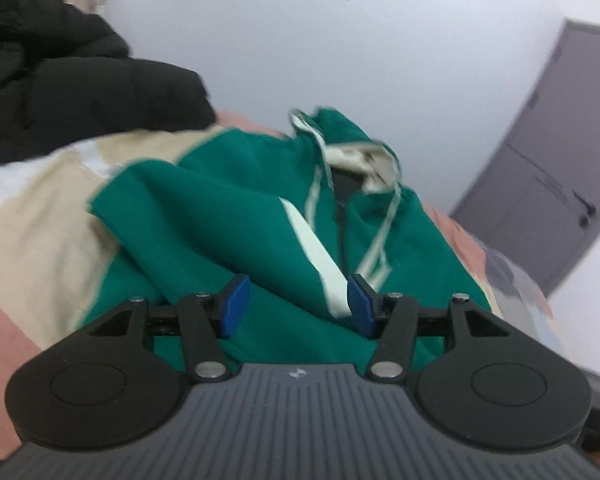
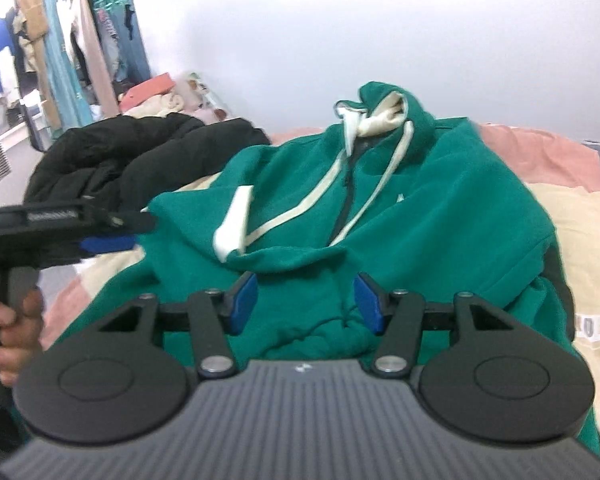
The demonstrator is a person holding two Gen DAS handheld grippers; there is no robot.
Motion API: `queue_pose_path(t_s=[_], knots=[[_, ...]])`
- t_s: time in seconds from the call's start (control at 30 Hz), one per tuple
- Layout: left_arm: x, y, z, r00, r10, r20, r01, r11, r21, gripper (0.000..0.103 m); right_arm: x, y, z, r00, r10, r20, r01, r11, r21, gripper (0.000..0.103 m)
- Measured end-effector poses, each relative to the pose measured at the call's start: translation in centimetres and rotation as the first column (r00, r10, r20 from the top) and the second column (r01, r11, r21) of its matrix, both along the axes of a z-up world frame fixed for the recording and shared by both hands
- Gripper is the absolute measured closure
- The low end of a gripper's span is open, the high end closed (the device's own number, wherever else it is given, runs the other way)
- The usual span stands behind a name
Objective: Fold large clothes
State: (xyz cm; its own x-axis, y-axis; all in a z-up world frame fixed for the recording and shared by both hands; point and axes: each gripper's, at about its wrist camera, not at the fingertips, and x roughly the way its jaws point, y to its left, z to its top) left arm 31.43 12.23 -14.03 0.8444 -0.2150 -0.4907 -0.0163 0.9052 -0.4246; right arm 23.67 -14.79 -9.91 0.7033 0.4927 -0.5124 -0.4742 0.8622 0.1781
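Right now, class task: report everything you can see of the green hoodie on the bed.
The green hoodie lies front up on the bed cover, hood toward the wall. It looks like soft fleece, with a cream hood lining, pale drawstrings and a dark front zipper. One sleeve, with a white cuff, is folded across the chest. A black puffer jacket lies beside it. Both claws stand open; neither grips the cloth.

Both wrist cameras look forward and slightly downward, close over the bed (image 2: pixel 540 152). They share the green hoodie (image 1: pixel 228 208), with the left view rolled sideways and the right view nearly level.
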Motion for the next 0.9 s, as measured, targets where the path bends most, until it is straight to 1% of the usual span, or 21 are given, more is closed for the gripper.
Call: queue_pose_path(t_s=[0.1,0.23,0.33,0.37,0.4,0.47,0.57,0.67,0.73,0.8,0.83,0.9], knots=[[0.5,-1.9,-1.0,0.998,-0.056,-0.02,0.057,0.998,0.03,0.043,-0.1,0.7,-0.3,1.0,0.016,-0.012,-0.016,1.0,-0.025,0.07],[1.4,-3.3,-3.1,0.993,-0.087,-0.084,0.092,0.994,0.06,0.043,0.4,1.8,-1.8,0.998,0.04,-0.052,-0.043,0.997,-0.071,0.071],[2.5,-3.8,-4.9,0.982,-0.098,-0.16,0.112,0.99,0.081,0.043,1.0,2.1,-3.0,0.995,0.037,-0.092,-0.045,0.995,-0.085,0.072],[2.8,-4.0,-5.4,0.978,-0.107,-0.181,0.126,0.987,0.101,0.043,1.2,2.2,-3.3,0.994,0.036,-0.102,-0.045,0.995,-0.088,0.073],[3.2,-4.3,-5.9,0.974,-0.115,-0.195,0.141,0.982,0.126,0.043,1.3,2.3,-3.6,0.993,0.035,-0.111,-0.045,0.995,-0.088,0.073],[3.5,-4.4,-6.3,0.973,-0.119,-0.197,0.148,0.979,0.14,0.043,1.7,2.5,-4.3,0.99,0.031,-0.14,-0.044,0.995,-0.087,0.073],[3.5,-4.2,-6.1,0.974,-0.12,-0.194,0.146,0.982,0.123,0.043,2.1,3.1,-4.9,0.99,0.028,-0.138,-0.043,0.993,-0.11,0.074],[3.1,-3.6,-5.0,0.977,-0.113,-0.181,0.132,0.987,0.097,0.042,1.8,3.0,-4.4,0.99,0.01,-0.141,-0.023,0.995,-0.094,0.074],[2.1,-2.9,-3.5,0.984,-0.092,-0.15,0.106,0.99,0.089,0.038,1.4,2.6,-3.3,0.993,0.005,-0.117,-0.013,0.998,-0.069,0.073],[1.3,-2.2,-1.7,0.991,-0.081,-0.11,0.087,0.995,0.055,0.035,0.9,2.2,-1.8,0.997,-0.013,-0.076,0.009,0.998,-0.056,0.071],[1.3,-1.7,-0.6,0.993,-0.08,-0.088,0.083,0.996,0.033,0.035,0.9,2.1,-0.9,0.998,-0.023,-0.052,0.021,0.998,-0.054,0.07],[1.9,-1.2,1.4,0.996,-0.071,-0.055,0.073,0.997,0.03,0.035,1.4,1.6,0.7,0.999,-0.034,-0.02,0.034,0.999,-0.028,0.07]])
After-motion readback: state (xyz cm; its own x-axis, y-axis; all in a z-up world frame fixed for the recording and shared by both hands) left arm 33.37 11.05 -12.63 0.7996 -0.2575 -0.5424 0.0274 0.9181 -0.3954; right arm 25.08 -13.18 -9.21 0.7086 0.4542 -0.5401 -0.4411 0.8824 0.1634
